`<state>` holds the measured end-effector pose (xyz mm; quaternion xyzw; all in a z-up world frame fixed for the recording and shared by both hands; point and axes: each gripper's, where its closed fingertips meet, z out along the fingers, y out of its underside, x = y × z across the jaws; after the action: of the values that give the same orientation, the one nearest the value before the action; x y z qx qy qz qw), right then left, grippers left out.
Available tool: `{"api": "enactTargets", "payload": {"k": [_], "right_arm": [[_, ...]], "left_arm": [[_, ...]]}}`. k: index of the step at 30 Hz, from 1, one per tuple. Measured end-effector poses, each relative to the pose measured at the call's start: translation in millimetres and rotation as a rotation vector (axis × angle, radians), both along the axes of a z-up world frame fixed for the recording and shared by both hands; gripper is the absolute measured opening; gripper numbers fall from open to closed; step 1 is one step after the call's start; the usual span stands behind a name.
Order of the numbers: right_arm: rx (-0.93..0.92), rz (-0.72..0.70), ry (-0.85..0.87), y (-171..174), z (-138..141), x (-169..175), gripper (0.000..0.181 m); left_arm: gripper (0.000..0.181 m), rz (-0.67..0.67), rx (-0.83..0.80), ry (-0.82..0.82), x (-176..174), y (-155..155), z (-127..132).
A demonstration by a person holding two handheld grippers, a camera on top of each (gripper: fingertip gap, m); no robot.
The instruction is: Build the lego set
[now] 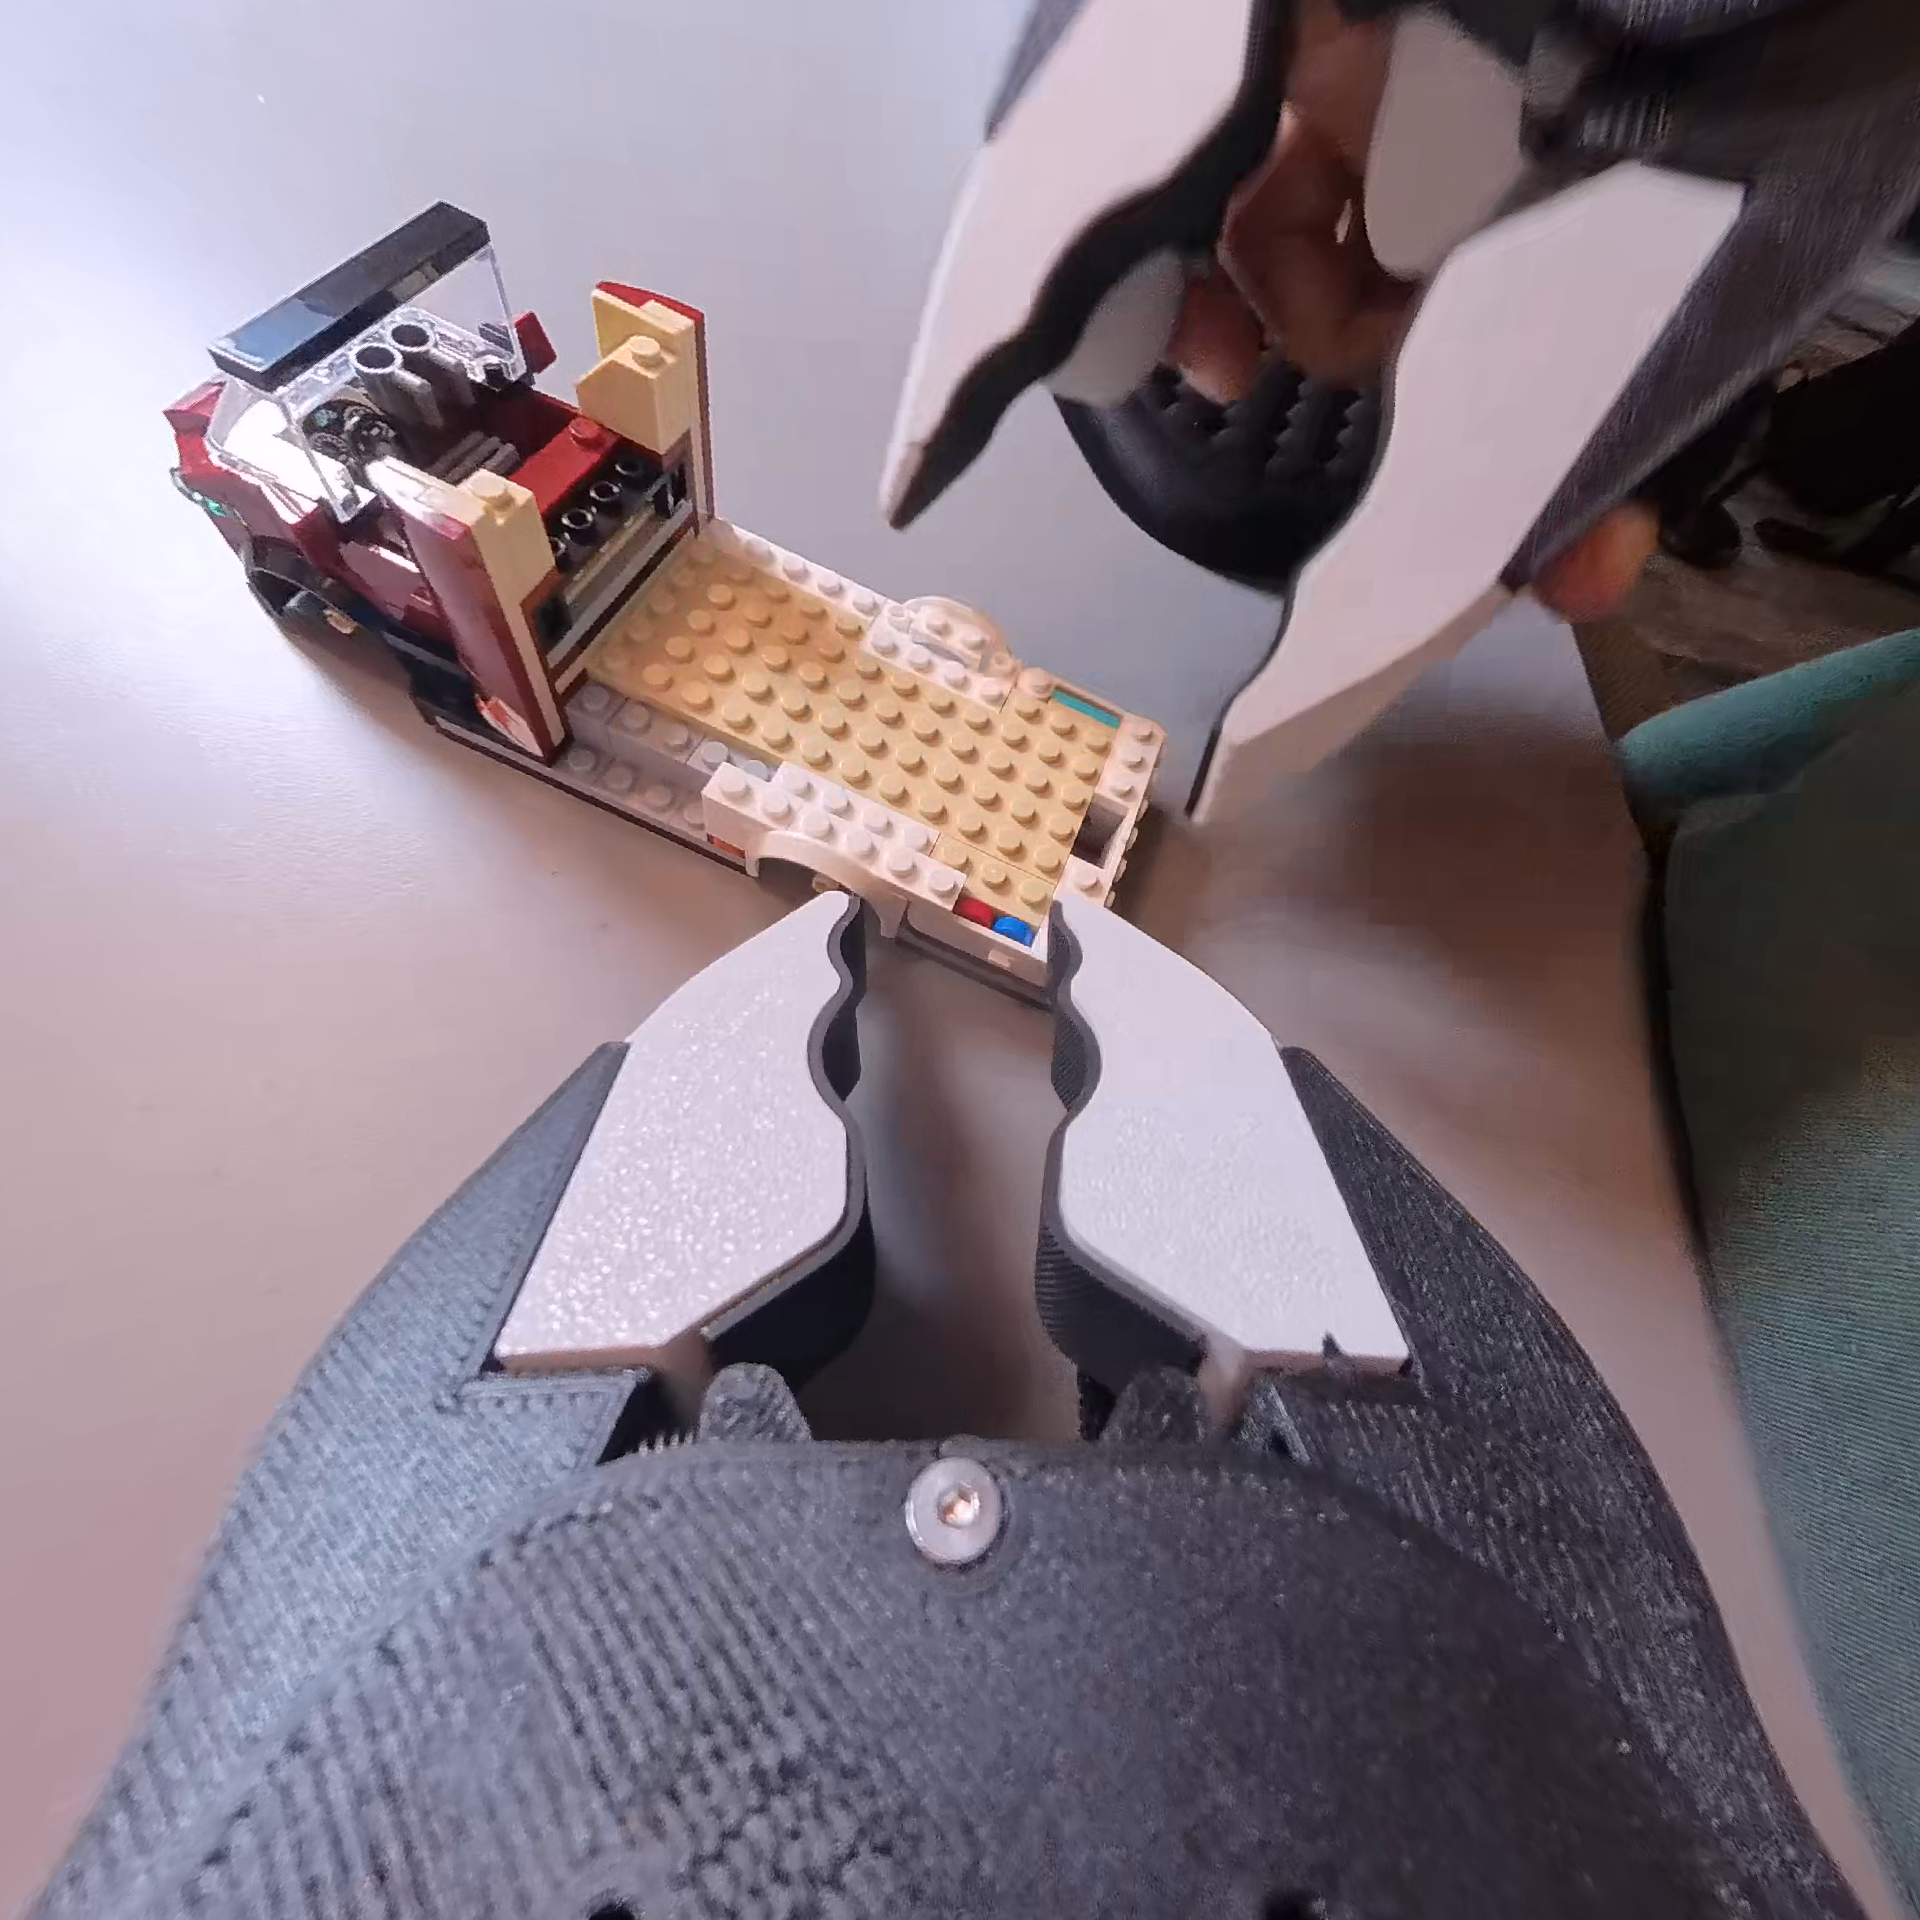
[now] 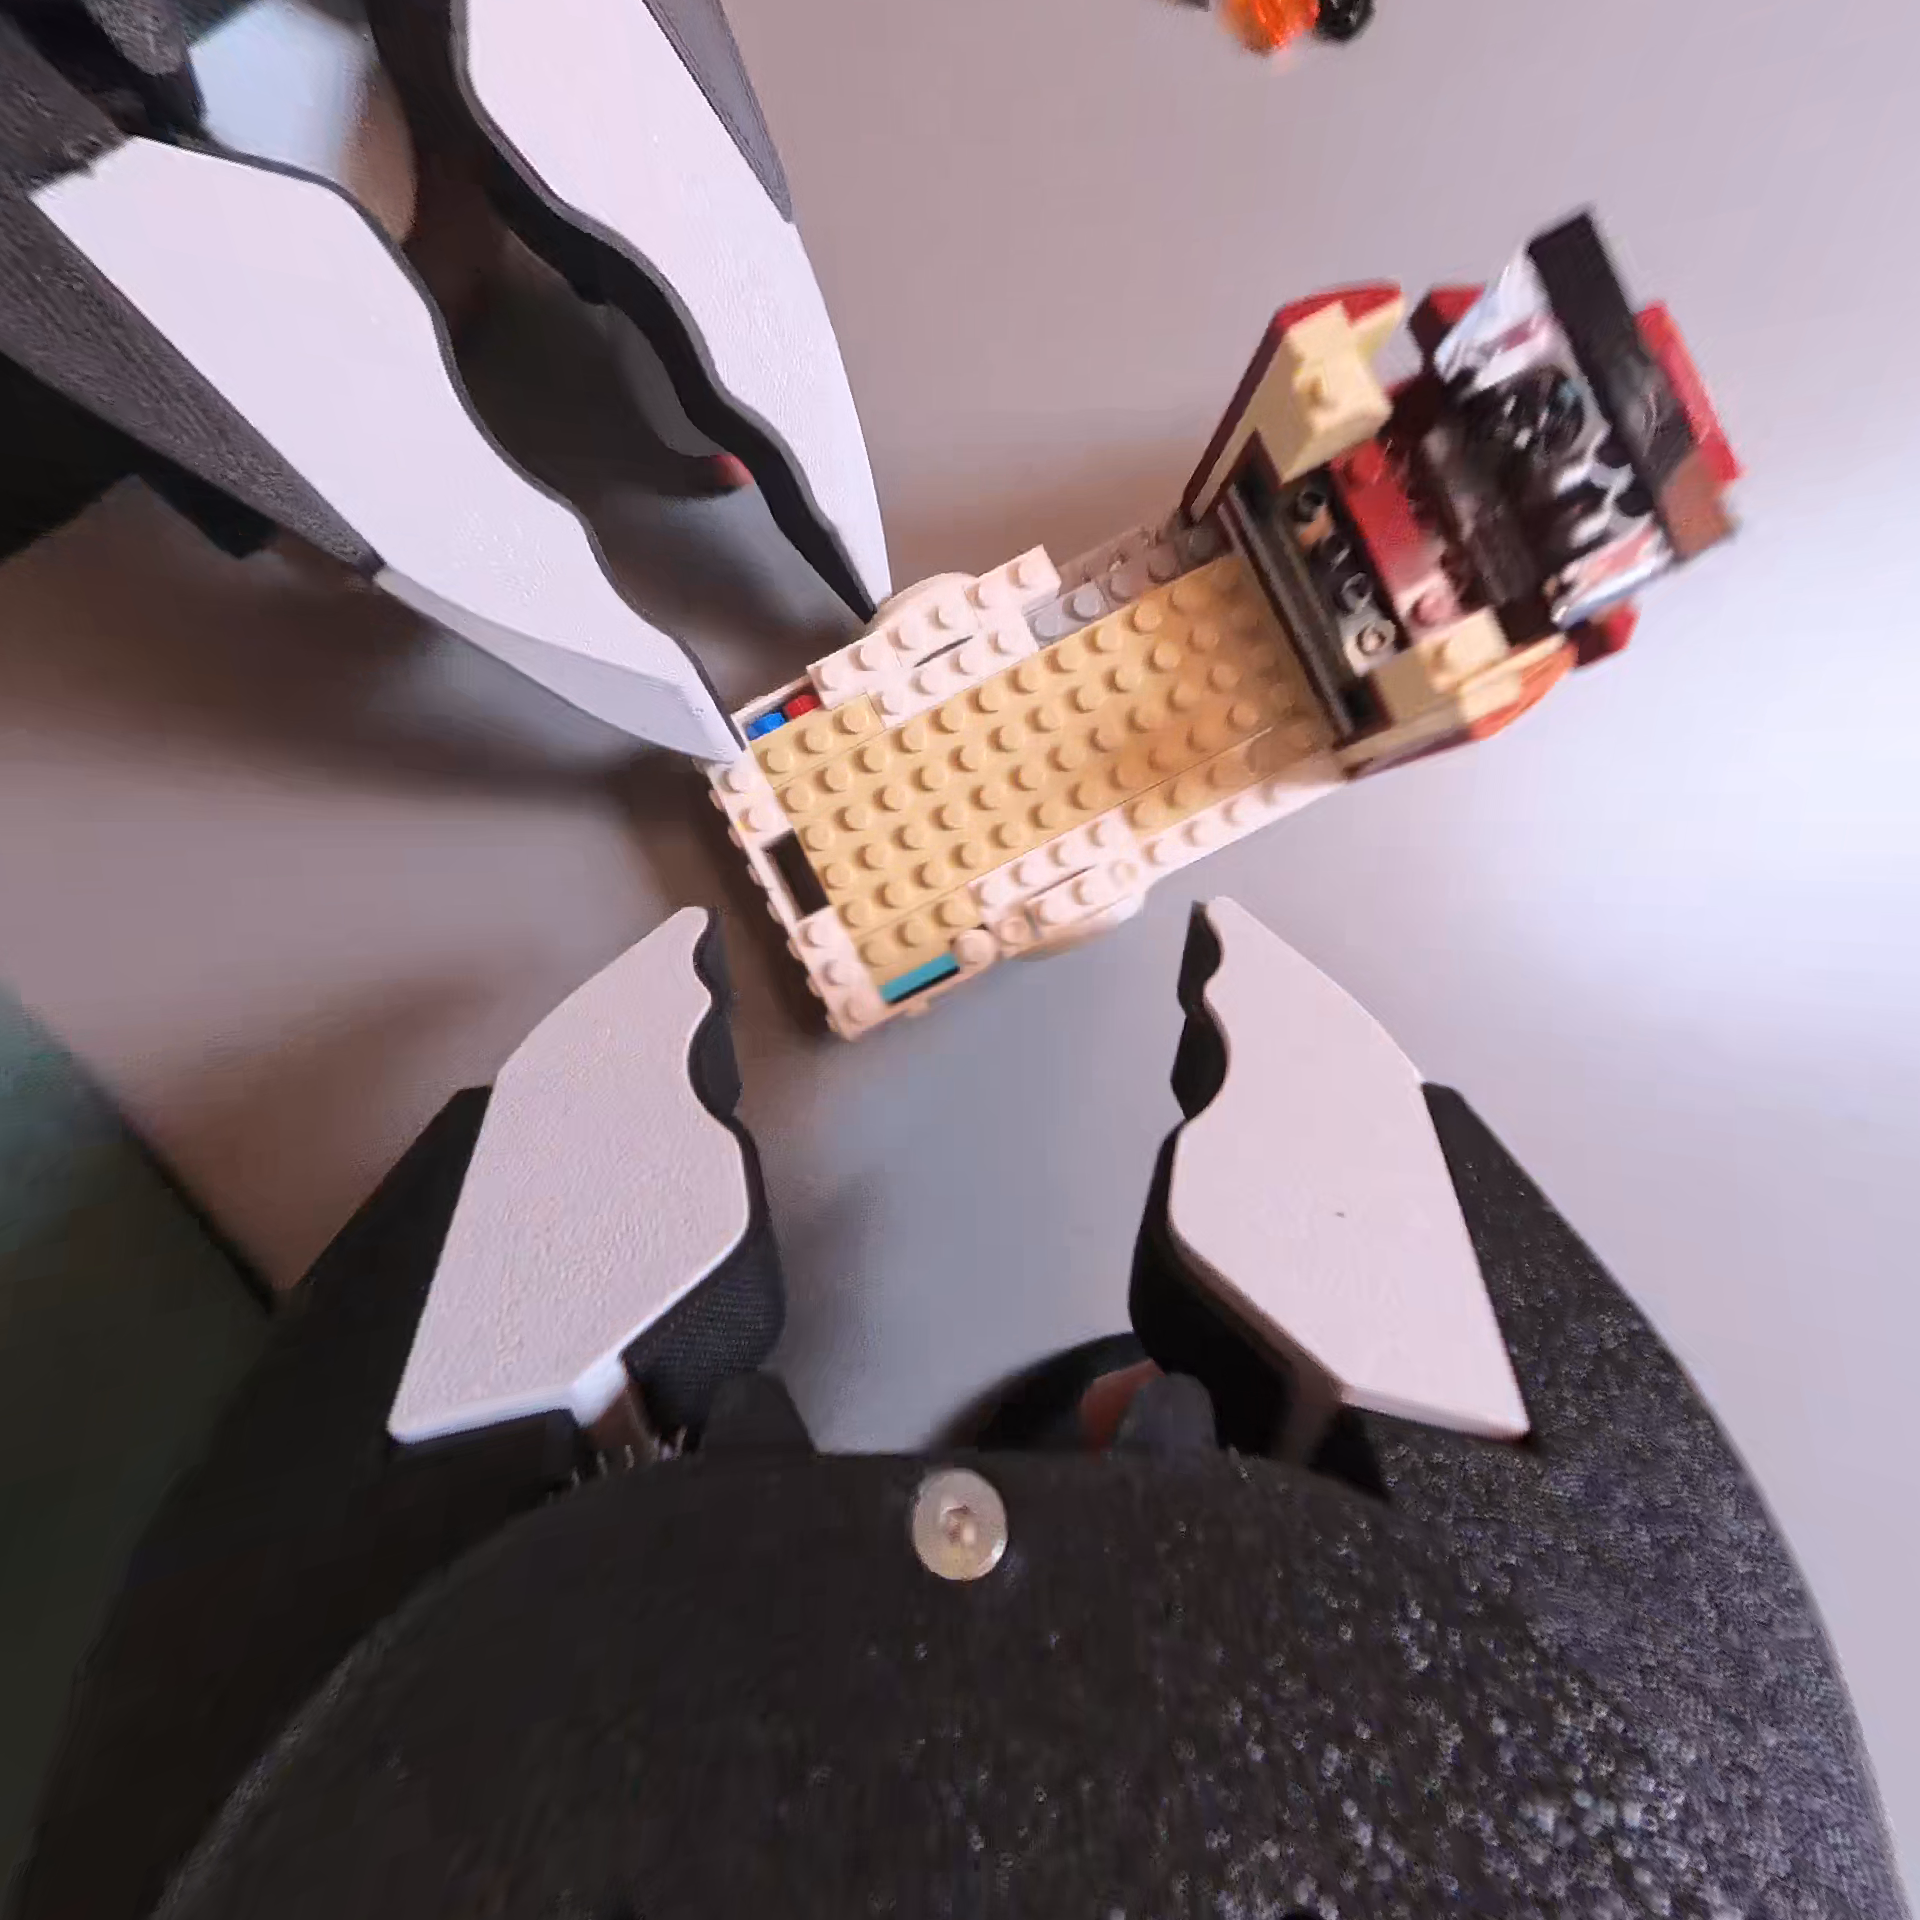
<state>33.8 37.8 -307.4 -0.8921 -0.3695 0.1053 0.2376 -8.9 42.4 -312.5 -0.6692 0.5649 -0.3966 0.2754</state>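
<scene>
A lego truck [image 1: 862, 707] stands on the grey table, with a tan studded flatbed and a dark red cab under a clear windshield [image 1: 364, 416]. My left gripper [image 1: 956, 925] closes on the truck's near rear corner. One fingertip sits at the white wheel arch, the other at the rear end. In the right wrist view the truck [image 2: 1018, 769] lies ahead, with the left gripper [image 2: 800, 681] at its far rear corner. My right gripper [image 2: 951, 925] is wide open and empty, just short of the truck's near side. It also shows in the left wrist view [image 1: 1049, 655], hovering over the rear.
Small orange and black lego pieces [image 2: 1278, 21] lie on the table beyond the truck. A teal upholstered seat [image 1: 1787, 935] stands past the table's right edge. A hand shows behind the right gripper's fingers.
</scene>
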Motion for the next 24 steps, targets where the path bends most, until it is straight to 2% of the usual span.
{"api": "enactTargets", "payload": {"k": [3,4,8,10,12,13,15,18,22,24], "right_arm": [[0.047,-0.114,-0.005,-8,-19,-8,0.092],[0.078,-0.138,-0.024,-6,-24,-9,0.09],[0.093,-0.144,-0.01,-5,-25,6,0.064],[0.086,-0.115,-0.059,-3,-23,31,0.038],[0.112,-0.148,-0.114,7,-17,63,0.034],[0.105,-0.166,-0.079,9,-12,69,0.039],[0.068,-0.196,0.045,12,-4,66,0.066],[0.062,-0.214,-0.018,23,-14,78,0.096],[-0.023,-0.209,0.003,25,-28,57,0.099],[-0.004,-0.214,-0.009,32,-30,54,0.087]], "left_arm": [[0.037,-0.019,-0.008,-0.004,0,-4,1],[0.037,-0.021,-0.006,-0.003,-1,-4,1],[0.033,0.008,0.015,-0.051,-6,5,14],[0.032,0.034,0.045,-0.054,-9,13,17],[0.031,0.057,0.06,-0.057,-10,18,17],[0.031,0.065,0.067,-0.057,-11,20,17],[0.03,0.069,0.081,-0.05,-11,22,15],[0.03,0.066,0.083,-0.044,-10,21,13],[0.03,0.074,0.104,-0.038,-11,23,11],[0.03,0.077,0.111,-0.039,-12,24,11]]}}
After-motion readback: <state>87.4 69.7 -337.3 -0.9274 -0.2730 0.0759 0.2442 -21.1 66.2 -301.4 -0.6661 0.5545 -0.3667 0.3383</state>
